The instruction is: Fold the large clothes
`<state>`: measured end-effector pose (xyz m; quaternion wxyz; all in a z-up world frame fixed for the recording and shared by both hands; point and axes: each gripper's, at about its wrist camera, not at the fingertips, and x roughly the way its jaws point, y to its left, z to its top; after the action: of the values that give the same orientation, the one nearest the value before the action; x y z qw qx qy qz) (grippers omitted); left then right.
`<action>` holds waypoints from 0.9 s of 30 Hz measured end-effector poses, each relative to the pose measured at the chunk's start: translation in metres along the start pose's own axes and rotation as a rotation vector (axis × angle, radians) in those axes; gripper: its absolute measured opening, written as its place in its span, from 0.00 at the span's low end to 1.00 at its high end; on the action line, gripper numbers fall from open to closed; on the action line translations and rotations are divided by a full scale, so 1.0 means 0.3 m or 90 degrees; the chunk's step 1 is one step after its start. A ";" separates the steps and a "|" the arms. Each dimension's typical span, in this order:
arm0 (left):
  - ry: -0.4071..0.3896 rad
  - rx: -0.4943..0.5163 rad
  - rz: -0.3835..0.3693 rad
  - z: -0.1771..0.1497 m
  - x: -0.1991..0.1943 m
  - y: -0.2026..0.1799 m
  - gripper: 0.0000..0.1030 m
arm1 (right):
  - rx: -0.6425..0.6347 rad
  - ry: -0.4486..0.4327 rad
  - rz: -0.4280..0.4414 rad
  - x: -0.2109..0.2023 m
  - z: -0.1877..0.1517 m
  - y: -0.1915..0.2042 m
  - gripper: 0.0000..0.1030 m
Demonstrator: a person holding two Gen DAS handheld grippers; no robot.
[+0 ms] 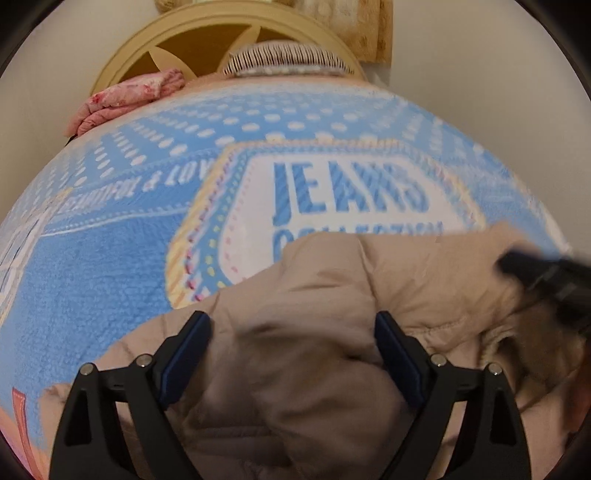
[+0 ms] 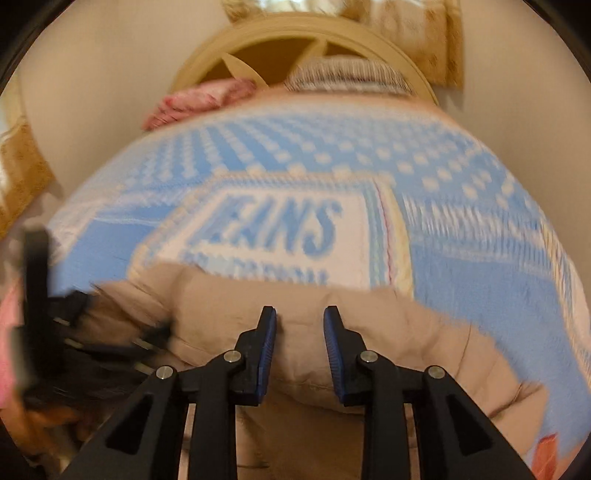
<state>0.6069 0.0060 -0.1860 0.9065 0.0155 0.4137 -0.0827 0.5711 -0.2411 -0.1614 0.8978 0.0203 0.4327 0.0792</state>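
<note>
A beige padded jacket (image 1: 332,295) lies bunched on a blue "JEANS" blanket (image 1: 110,258) that covers the bed. My left gripper (image 1: 291,325) is open wide, its jaws on either side of a raised fold of the jacket. My right gripper (image 2: 300,317) is open with a narrower gap, just above the jacket (image 2: 258,295). The right gripper also shows as a dark blurred shape at the right edge of the left wrist view (image 1: 546,277). The left gripper shows blurred at the left of the right wrist view (image 2: 110,336).
The blanket (image 2: 480,277) stretches to a beige round-topped headboard (image 1: 229,33). A pink floral bundle (image 1: 125,99) and a striped pillow (image 1: 284,59) lie at the head of the bed. Pale walls stand on both sides.
</note>
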 end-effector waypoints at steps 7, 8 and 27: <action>-0.113 0.024 -0.068 0.105 -0.217 -0.100 0.89 | -0.004 -0.005 0.009 0.027 -0.043 -0.013 0.26; -0.109 0.030 -0.086 0.122 -0.211 -0.120 0.89 | -0.006 -0.006 0.008 0.029 -0.048 -0.010 0.26; 0.058 -0.032 -0.047 0.015 0.139 -0.121 1.00 | 0.061 -0.009 0.046 0.083 -0.079 -0.067 0.26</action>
<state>0.6312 -0.0360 -0.2131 0.8832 -0.0188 0.4568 -0.1048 0.5702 -0.2578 -0.1976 0.8955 0.0793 0.4285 0.0904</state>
